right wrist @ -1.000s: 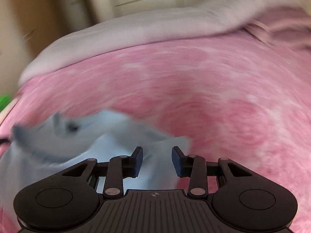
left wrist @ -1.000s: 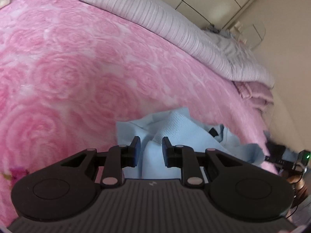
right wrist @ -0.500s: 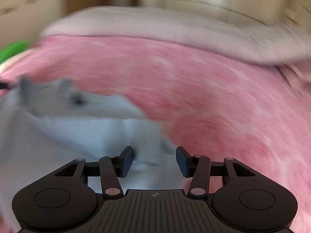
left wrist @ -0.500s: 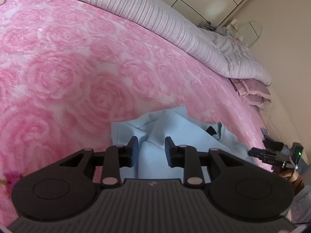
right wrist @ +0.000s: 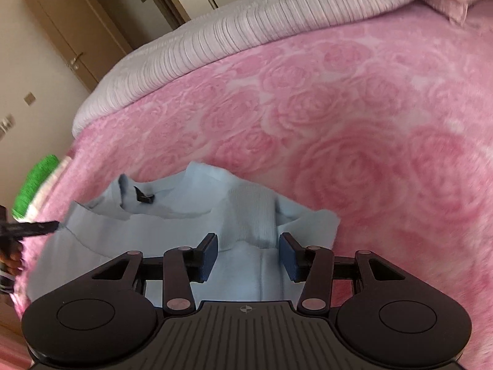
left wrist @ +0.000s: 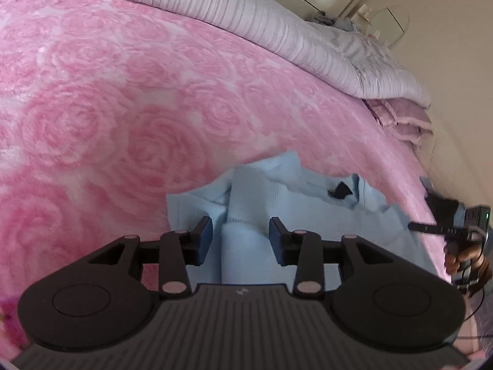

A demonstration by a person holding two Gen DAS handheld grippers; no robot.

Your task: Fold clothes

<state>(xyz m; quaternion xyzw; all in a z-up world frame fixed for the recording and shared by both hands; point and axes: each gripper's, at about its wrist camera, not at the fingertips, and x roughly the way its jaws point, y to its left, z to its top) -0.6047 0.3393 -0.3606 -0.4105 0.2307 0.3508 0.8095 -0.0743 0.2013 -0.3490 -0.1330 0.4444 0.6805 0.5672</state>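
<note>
Two grippers poised over one pale blue garment on a pink rose-patterned blanket.

From the left wrist view, the left gripper has its jaws opening, a ribbed cuff lying between the pads without being pinched; the garment spreads from 6 toward 3 o'clock, where the right gripper pokes in. From the right wrist view, the right gripper's jaws stand apart over the garment's ribbed fold, not pressing it. A striped grey quilt lies at 12 o'clock, a green object at 9.
</note>
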